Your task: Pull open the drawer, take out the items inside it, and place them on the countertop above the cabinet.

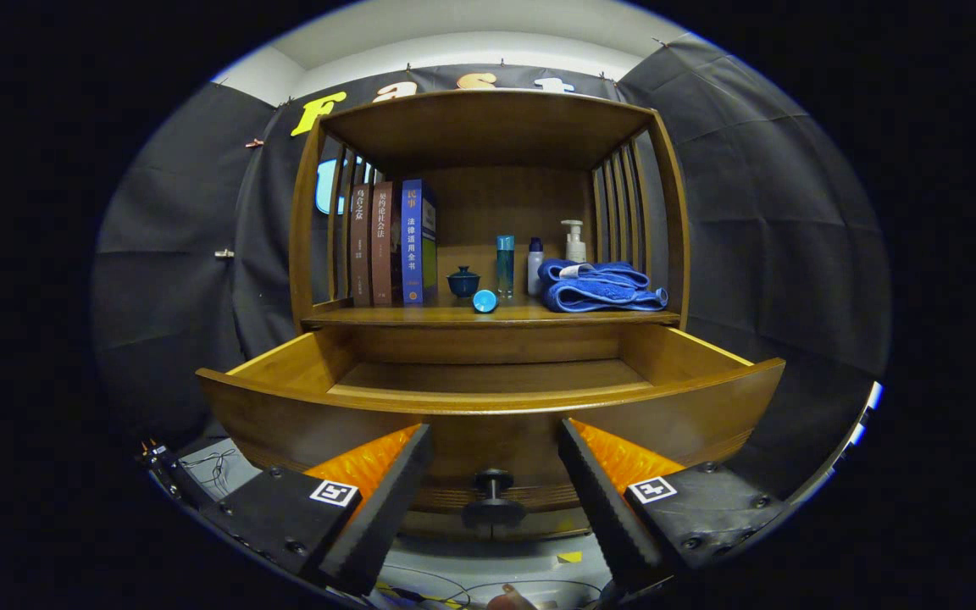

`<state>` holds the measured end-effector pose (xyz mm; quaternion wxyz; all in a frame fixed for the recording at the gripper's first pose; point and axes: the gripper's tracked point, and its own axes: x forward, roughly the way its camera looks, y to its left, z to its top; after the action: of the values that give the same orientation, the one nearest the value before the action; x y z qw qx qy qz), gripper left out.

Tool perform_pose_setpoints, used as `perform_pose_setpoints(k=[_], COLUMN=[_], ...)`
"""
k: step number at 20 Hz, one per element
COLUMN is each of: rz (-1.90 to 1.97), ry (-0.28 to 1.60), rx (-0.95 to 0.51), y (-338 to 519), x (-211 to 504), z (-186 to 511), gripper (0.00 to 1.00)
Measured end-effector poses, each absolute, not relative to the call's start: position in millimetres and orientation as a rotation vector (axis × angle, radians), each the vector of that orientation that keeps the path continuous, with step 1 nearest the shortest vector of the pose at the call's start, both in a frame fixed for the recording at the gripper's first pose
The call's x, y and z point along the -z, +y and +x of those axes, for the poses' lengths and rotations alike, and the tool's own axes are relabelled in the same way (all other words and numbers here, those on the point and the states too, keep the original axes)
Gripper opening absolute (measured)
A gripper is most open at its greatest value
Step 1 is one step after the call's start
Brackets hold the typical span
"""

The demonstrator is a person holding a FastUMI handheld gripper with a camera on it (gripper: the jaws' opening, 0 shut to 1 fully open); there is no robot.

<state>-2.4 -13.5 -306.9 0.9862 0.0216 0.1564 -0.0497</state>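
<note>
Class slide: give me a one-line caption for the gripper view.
Gripper open, its jaws either side of the knob of the pulled-out drawer; a folded blue towel lies on the countertop above.

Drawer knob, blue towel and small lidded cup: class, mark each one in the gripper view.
Drawer knob (493, 496): gripper view, its round head, between the open fingers.
Blue towel (598, 288): gripper view, folded middle.
Small lidded cup (463, 282): gripper view, its body.

claw-mounted fisheye, facing the cabinet (488, 212) head-on, close to the open drawer (488, 398) front
</note>
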Motion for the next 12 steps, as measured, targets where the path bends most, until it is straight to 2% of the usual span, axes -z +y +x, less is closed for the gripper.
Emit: perform_pose_setpoints(k=[12], rz=[0.059], ry=[0.291], rx=[0.108], y=[-21], x=[319], z=[103], gripper=[1.0])
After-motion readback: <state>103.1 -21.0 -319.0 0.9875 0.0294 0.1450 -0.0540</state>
